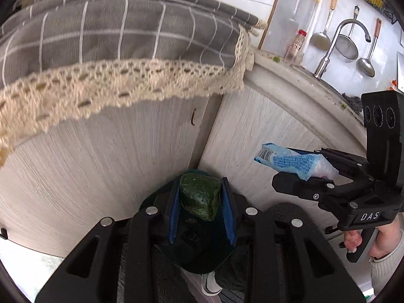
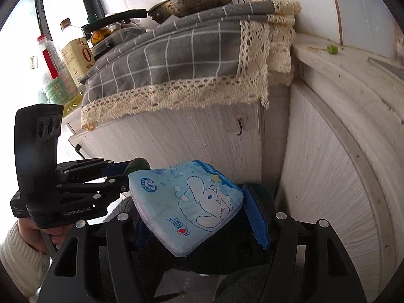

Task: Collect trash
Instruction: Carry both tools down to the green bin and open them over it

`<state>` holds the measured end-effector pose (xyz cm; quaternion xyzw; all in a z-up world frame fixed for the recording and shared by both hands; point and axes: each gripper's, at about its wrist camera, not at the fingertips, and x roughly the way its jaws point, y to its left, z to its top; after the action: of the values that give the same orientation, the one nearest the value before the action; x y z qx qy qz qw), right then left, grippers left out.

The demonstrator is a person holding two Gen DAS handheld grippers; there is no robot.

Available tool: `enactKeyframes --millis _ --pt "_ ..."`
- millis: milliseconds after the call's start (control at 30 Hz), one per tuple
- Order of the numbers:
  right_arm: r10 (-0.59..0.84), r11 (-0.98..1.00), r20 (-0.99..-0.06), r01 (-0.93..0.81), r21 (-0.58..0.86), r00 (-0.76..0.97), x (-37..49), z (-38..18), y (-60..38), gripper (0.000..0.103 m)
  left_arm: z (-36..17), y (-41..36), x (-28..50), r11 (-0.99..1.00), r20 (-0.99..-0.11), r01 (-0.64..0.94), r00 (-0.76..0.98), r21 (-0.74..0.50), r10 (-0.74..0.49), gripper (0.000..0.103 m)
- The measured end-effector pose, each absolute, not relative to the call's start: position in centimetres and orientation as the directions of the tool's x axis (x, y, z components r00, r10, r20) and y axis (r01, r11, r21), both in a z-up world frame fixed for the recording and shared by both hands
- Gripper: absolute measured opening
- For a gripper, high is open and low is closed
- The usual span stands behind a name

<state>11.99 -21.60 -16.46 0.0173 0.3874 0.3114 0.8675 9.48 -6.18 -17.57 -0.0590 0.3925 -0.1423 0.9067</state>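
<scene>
This is a lived-in home kitchen. A curved chrome faucet (image 1: 338, 43) rises over a sink edge (image 1: 300, 68) set in a pale tabletop (image 2: 335, 58), and ladles (image 1: 366, 60) and a strainer (image 1: 347, 45) hang on the white tiled wall behind it. A worn, blackened frying pan (image 2: 194, 0) sits on a grey checked cloth (image 2: 171, 55) with a cream lace border that drapes over a low unit. Beside it stand a cooking oil bottle (image 2: 74, 58) and a red-labelled bottle (image 2: 51, 63). White wood-grain cabinet doors (image 2: 176, 141) run below. Green vegetable scraps (image 2: 332, 49) lie on the tabletop, and a spice jar (image 1: 296, 44) stands near the sink.
</scene>
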Motion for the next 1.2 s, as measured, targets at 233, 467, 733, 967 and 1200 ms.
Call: enactKeyframes --millis 233,467,733,967,1200 --pt "0.473 0.84 -0.753 -0.49 0.231 0.457 12.8 -22.7 -21.1 0.066 -23.3 -5.8 10.9 0.945 -0.747 0.194 0.578 -0.265 -0.328 0.032" --pt "0.468 0.846 -0.754 -0.481 0.231 0.462 13.5 -24.5 -20.9 0.084 -27.2 -5.9 11.9 0.935 -0.773 0.188 0.525 -0.302 -0.356 0.032" --pt "0.435 0.864 -0.778 -0.453 0.219 0.454 13.8 -26.4 -21.0 0.084 -28.8 -4.6 12.2 0.924 -0.784 0.152 0.493 -0.351 -0.379 0.032" --pt "0.43 0.874 -0.777 -0.427 0.232 0.46 13.9 -26.6 -21.5 0.084 -29.4 -5.4 12.4 0.93 -0.798 0.161 0.478 -0.331 -0.367 0.032" --pt "0.435 0.871 -0.777 -0.43 0.235 0.455 14.4 -26.9 -21.3 0.084 -29.5 -5.6 12.7 0.933 -0.802 0.152 0.479 -0.326 -0.358 0.049"
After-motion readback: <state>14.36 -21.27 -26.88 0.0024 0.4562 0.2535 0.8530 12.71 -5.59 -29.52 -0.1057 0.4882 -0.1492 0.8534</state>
